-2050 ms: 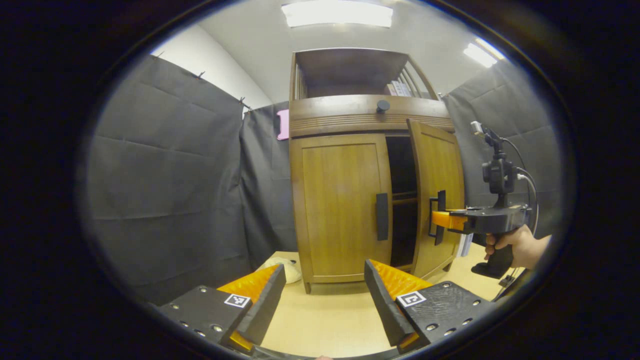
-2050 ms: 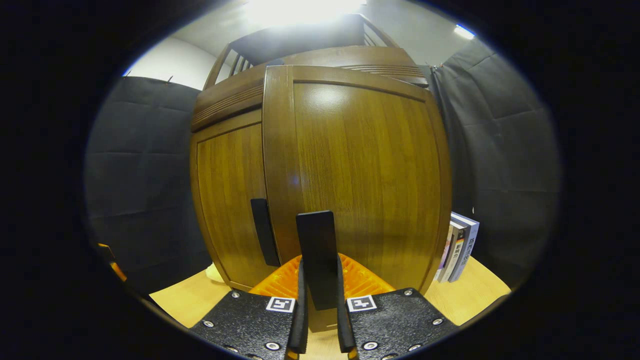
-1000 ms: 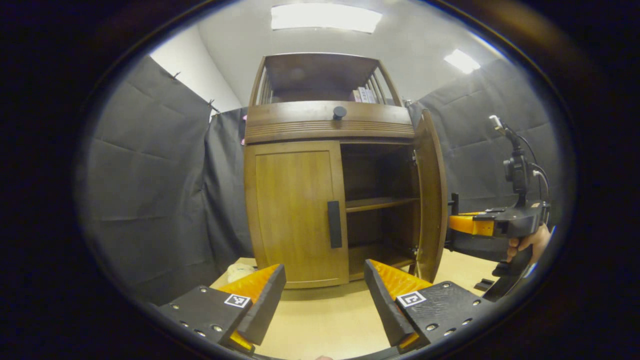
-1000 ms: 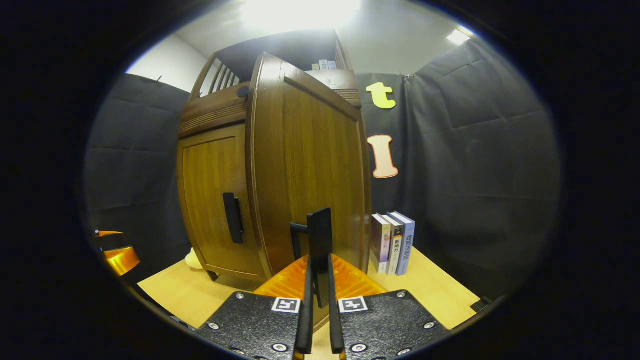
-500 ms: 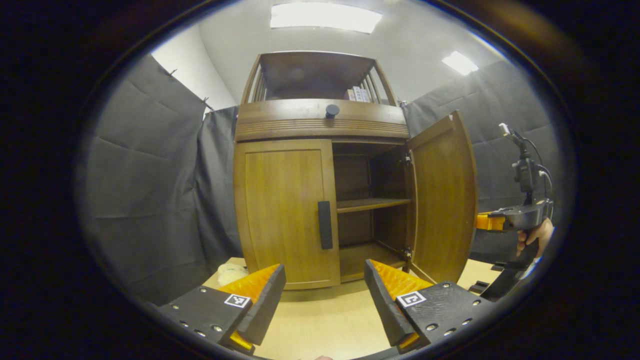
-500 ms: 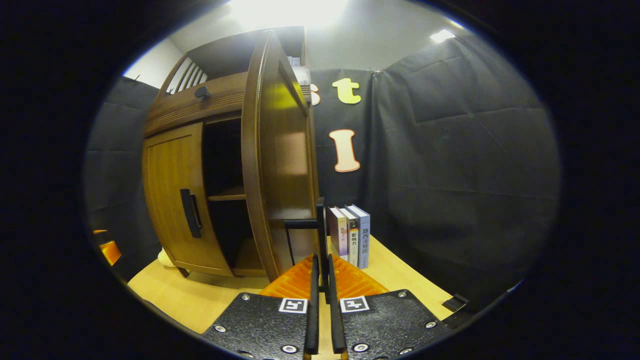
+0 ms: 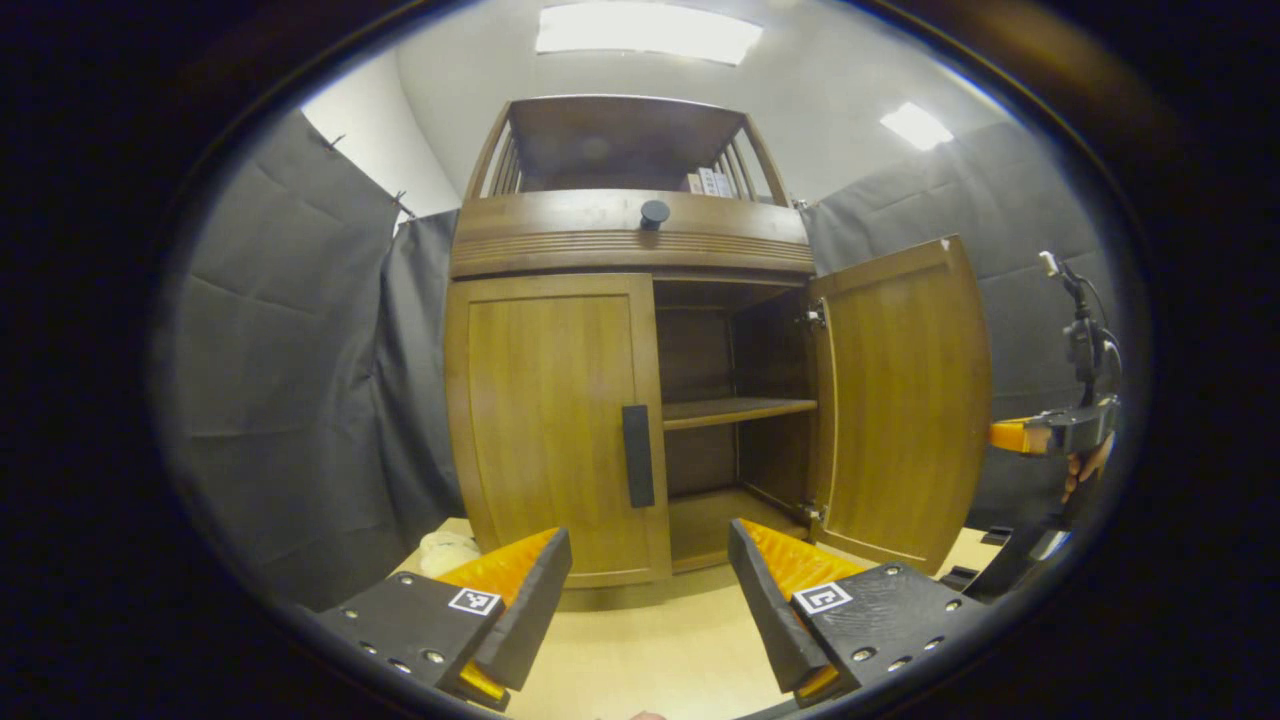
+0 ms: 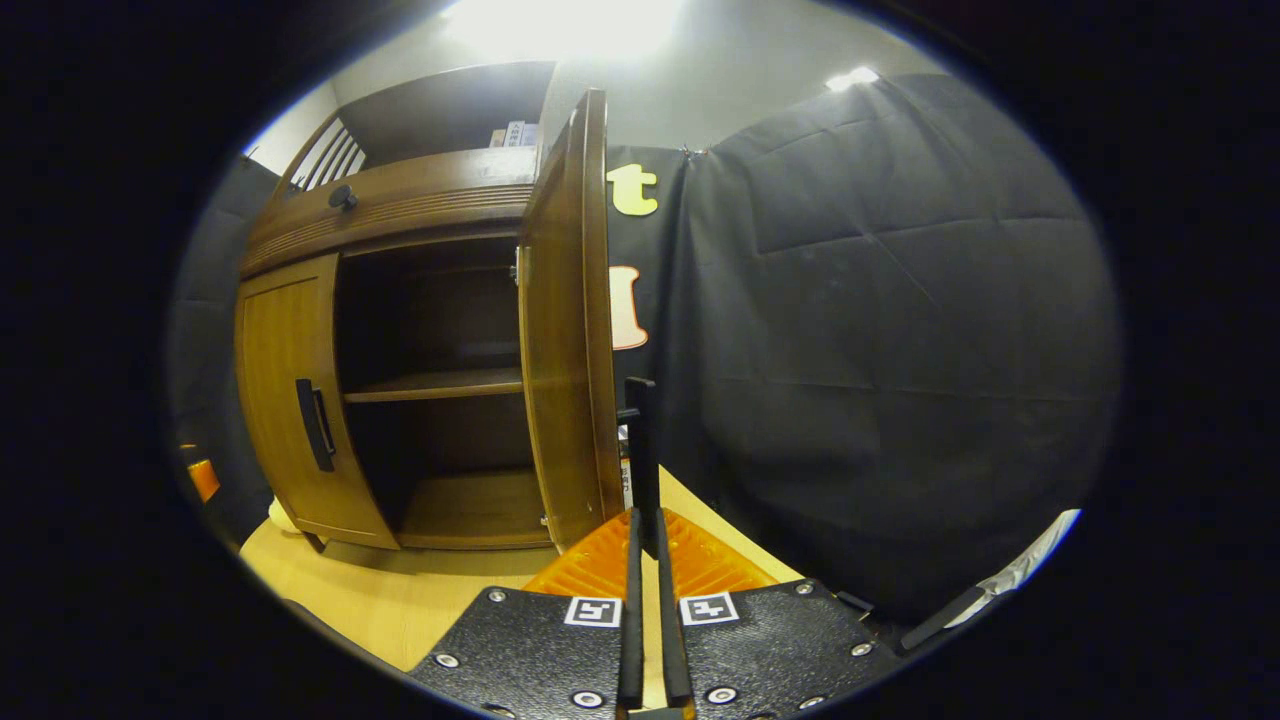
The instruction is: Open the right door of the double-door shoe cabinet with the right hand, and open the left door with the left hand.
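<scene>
The left tongs (image 7: pixel 650 590) are hanging released over the tabletop (image 7: pixel 650 660), facing the cabinet's (image 7: pixel 620 230) shut left door (image 7: pixel 550 420) — the right tongs (image 8: pixel 645 600) are gripping the handle (image 8: pixel 640 450) of the wide-open right door (image 8: pixel 565 330).

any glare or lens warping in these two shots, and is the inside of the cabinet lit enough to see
Left gripper view: two ceiling lights blow out white, and the fisheye bows the left door and right door; the shelf inside reads clearly. Right gripper view: strong glare from the ceiling light at the top, the right door curves, and the cabinet interior is dim above the shelf.
</scene>
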Motion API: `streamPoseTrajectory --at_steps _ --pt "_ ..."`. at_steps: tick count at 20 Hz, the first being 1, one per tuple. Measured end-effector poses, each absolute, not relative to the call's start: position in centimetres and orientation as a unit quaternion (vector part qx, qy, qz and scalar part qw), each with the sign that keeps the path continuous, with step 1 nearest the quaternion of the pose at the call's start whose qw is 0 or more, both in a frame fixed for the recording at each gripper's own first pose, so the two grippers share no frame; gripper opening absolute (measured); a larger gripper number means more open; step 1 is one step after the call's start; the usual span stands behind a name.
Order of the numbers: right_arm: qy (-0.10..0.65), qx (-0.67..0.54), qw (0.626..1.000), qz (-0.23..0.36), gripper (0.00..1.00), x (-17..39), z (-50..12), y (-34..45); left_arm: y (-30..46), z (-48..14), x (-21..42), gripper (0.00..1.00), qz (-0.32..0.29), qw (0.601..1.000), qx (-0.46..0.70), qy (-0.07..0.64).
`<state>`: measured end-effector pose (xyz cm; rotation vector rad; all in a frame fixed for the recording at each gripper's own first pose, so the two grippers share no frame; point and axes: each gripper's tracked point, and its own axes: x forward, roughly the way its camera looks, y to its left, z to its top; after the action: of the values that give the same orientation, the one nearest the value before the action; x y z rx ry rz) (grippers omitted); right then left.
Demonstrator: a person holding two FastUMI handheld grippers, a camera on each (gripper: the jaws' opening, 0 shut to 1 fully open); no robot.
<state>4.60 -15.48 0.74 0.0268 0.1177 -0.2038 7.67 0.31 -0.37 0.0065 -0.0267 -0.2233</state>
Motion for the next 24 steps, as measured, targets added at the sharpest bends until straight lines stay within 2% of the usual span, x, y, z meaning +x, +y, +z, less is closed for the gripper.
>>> streamPoseTrajectory --at_steps 1,2,3,4,5,6,9,13,14,21,22,24 --pt "0.059 0.008 0.993 -0.098 0.05 4.4 0.7 -15.3 0.3 -0.2 7.9 0.9 -0.111 0.994 0.002 -0.015" --pt "0.058 -0.002 0.994 -0.096 0.06 4.3 0.7 -15.2 0.3 0.1 8.7 0.9 -0.111 0.994 0.0 -0.017" --pt "0.053 -0.012 0.994 -0.092 0.1 4.2 0.9 -15.0 0.4 0.5 9.5 0.9 -0.112 0.994 -0.002 -0.018" --pt "0.048 -0.02 0.995 -0.084 0.19 3.9 1.2 -14.3 0.5 1.0 10.4 0.9 -0.112 0.993 -0.003 -0.02" --pt "0.045 -0.026 0.996 -0.077 0.34 3.9 1.4 -13.7 0.4 1.6 11.3 0.84 -0.112 0.993 -0.004 -0.024" --pt "0.042 -0.03 0.996 -0.072 0.49 3.7 1.5 -13.1 0.4 2.1 12.3 0.9 -0.111 0.993 -0.002 -0.027" --pt "0.028 -0.028 0.997 -0.066 0.94 2.9 1.9 -12.5 0.6 3.2 15.1 0.93 -0.102 0.994 -0.004 -0.034" --pt "0.016 -0.035 0.998 -0.055 0.94 2.5 1.7 -11.4 0.2 3.7 19.1 0.95 -0.095 0.995 -0.016 -0.035" --pt "0.015 -0.035 0.998 -0.052 0.94 2.4 1.6 -11.1 0.1 3.7 20.1 0.84 -0.092 0.995 -0.014 -0.036" --pt "0.024 -0.041 0.998 -0.034 0.94 2.2 0.3 -9.5 -1.1 3.1 25.9 0.85 -0.079 0.996 -0.003 -0.036" --pt "0.028 -0.038 0.998 -0.03 0.94 2.3 0.0 -9.2 -1.0 2.8 26.6 0.9 -0.077 0.996 -0.003 -0.035" --pt "0.035 -0.034 0.999 -0.025 0.94 2.7 -0.6 -9.0 -1.0 2.5 28.0 0.91 -0.07 0.997 -0.005 -0.032"
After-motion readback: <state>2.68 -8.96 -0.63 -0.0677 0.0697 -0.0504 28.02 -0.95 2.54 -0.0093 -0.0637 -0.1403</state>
